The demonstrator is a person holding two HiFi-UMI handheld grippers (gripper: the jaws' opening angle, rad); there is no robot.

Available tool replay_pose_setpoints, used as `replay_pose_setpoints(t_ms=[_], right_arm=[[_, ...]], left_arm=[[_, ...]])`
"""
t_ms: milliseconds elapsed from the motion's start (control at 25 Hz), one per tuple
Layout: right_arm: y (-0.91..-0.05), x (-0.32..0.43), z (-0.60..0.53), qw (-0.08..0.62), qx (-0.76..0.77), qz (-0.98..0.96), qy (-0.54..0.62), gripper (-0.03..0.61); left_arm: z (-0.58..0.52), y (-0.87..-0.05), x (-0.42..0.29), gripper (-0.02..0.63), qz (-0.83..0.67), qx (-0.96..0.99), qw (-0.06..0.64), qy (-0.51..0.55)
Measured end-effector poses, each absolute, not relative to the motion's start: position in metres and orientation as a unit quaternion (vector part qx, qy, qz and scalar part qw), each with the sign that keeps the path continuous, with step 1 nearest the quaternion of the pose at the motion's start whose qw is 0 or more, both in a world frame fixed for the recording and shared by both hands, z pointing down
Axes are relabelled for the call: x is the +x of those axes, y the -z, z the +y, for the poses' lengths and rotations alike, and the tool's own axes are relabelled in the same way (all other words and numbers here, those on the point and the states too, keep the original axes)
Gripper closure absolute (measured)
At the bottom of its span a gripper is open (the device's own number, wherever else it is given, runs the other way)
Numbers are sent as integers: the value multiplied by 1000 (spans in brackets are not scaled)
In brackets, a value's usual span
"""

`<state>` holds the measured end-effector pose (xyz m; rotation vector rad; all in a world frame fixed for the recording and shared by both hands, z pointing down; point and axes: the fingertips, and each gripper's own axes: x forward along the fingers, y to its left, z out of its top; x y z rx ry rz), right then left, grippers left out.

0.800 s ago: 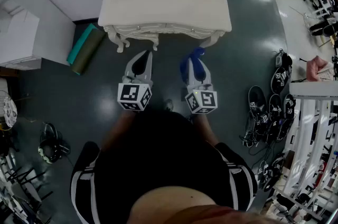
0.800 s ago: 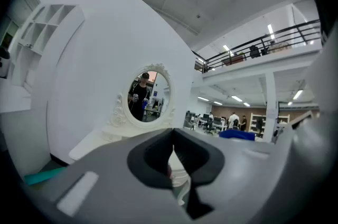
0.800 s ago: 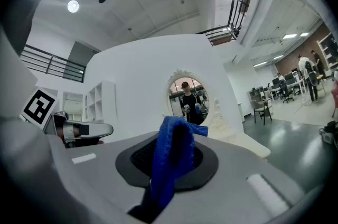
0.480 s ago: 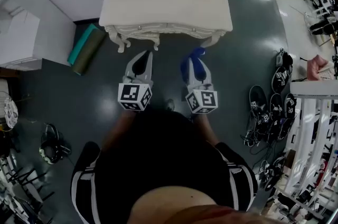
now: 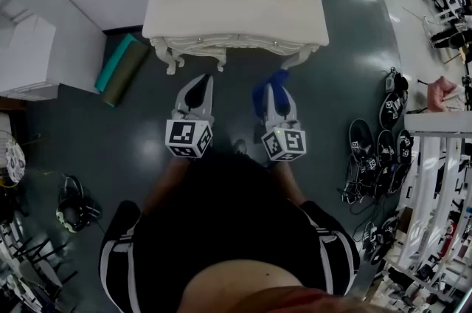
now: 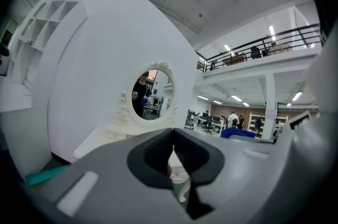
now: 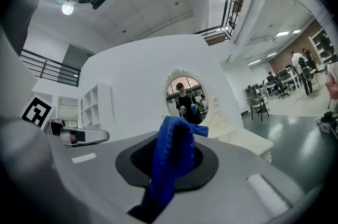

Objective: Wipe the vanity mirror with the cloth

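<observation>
Barely shifted since 0.8 s ago, the right gripper (image 5: 274,88) clamps the blue cloth (image 7: 169,165) facing the vanity mirror (image 7: 186,99); the left gripper (image 5: 200,85) is closed, empty

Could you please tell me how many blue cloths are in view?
1. The blue cloth is clamped in the right gripper, in front of the vanity table. Others may be hidden.

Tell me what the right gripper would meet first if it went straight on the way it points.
Probably the vanity: the right gripper, shut on the cloth, aims about at its mirror, with nothing between. How high on it is unclear.
</observation>
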<state>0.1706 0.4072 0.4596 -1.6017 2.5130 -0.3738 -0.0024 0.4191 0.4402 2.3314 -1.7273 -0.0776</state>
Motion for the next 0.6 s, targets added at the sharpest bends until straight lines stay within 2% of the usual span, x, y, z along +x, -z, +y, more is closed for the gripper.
replay_pose_setpoints(t_ms=[280, 600], right_arm=[[-466, 146, 402, 67, -549, 825, 117, 537], [-477, 149, 377, 56, -554, 821, 126, 537]], left_arm=[[411, -450, -32, 604, -581, 805, 121, 22], [379, -458, -31, 604, -579, 804, 134, 21]])
